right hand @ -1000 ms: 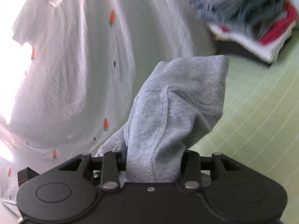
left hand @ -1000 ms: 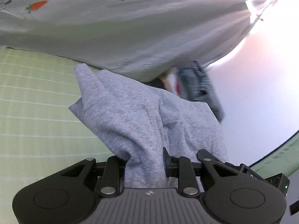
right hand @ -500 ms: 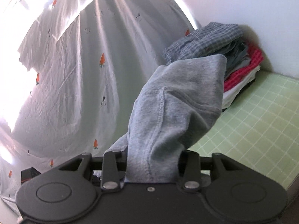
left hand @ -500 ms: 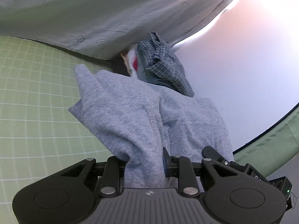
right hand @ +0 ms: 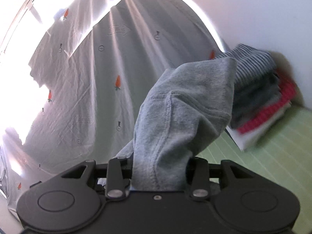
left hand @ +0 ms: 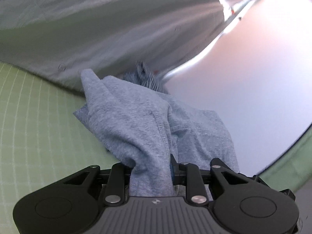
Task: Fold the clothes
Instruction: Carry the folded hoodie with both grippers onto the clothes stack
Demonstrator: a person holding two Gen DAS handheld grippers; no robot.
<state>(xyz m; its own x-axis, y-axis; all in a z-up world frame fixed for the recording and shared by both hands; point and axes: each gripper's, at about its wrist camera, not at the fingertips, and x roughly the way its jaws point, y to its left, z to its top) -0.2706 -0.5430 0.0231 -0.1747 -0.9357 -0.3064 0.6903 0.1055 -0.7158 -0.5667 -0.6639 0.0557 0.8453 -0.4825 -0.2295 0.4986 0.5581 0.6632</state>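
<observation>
A grey sweatshirt-knit garment point(left hand: 140, 120) bunches up out of my left gripper point(left hand: 151, 172), which is shut on it; the cloth hides the fingertips. The same grey garment point(right hand: 181, 109) rises from my right gripper point(right hand: 159, 173), also shut on it. Both hold it above the green gridded mat point(left hand: 35, 128). A stack of folded clothes point(right hand: 265, 101), with striped, grey, red and white layers, sits by the wall in the right wrist view. Its striped top point(left hand: 146, 78) peeks over the grey cloth in the left wrist view.
A white sheet with small carrot prints point(right hand: 109, 89) hangs behind the mat and fills the left of the right wrist view. The same sheet point(left hand: 97, 29) spans the top of the left wrist view. A pale wall point(left hand: 243, 81) stands to the right.
Both grippers have swung with the grey garment still clamped. The folded stack has moved right and lower in the right wrist view; in the left wrist view the sheet now covers more of it.
</observation>
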